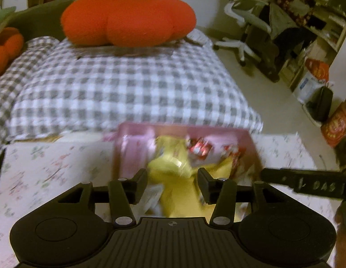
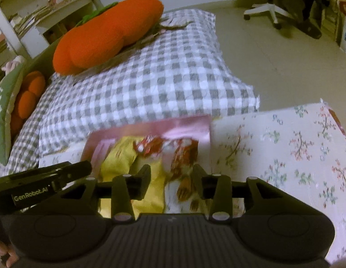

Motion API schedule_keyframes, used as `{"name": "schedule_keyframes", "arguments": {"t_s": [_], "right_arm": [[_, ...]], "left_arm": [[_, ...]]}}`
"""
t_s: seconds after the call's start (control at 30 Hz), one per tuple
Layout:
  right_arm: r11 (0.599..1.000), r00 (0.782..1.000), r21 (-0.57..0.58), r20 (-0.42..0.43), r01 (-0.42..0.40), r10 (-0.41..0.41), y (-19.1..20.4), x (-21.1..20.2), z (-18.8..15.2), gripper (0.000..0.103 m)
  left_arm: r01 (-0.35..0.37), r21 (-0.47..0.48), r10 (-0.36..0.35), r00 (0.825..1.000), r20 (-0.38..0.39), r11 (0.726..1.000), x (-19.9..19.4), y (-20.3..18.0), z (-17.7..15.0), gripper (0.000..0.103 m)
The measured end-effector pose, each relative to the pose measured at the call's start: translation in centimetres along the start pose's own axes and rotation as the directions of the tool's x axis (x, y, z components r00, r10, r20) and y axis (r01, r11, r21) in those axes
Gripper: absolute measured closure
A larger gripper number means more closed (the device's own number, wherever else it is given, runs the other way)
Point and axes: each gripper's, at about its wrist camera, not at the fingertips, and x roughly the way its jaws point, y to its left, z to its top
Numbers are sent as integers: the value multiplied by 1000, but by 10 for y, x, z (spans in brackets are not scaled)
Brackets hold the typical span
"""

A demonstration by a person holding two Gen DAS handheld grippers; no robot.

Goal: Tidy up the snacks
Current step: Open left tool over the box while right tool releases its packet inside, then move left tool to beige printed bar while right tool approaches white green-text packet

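Left wrist view: left hand-held gripper (image 1: 172, 179) seen partly open, nothing gripped
Right hand-held gripper (image 2: 170, 178): partly open, empty
Snacks (image 1: 173, 163): piled in pink box (image 1: 217, 131), set on floral table (image 1: 50, 167)

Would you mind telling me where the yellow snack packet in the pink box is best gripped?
I'd pinch the yellow packet by its raised crinkled upper fold, coming from above through the open top of the pink box, since the walls block its sides. The picture is blurred, so this is tentative.
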Motion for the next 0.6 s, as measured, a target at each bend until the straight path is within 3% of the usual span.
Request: {"name": "schedule_keyframes", "arguments": {"t_s": [0.3, 0.47, 0.6], "right_arm": [[998, 996, -61, -87, 19, -24, 15, -14, -36, 45], [998, 987, -53, -159, 28, -36, 19, -16, -57, 45], [996, 982, -88, -187, 5, -22, 26, -21, -74, 41]], "left_arm": [[-77, 115, 89, 991, -100, 990, -20, 15, -60, 42], [-104, 169, 131, 978, -161, 980, -23, 19, -91, 41], [-86, 185, 120, 976, -183, 979, -32, 17, -102, 37]]}}
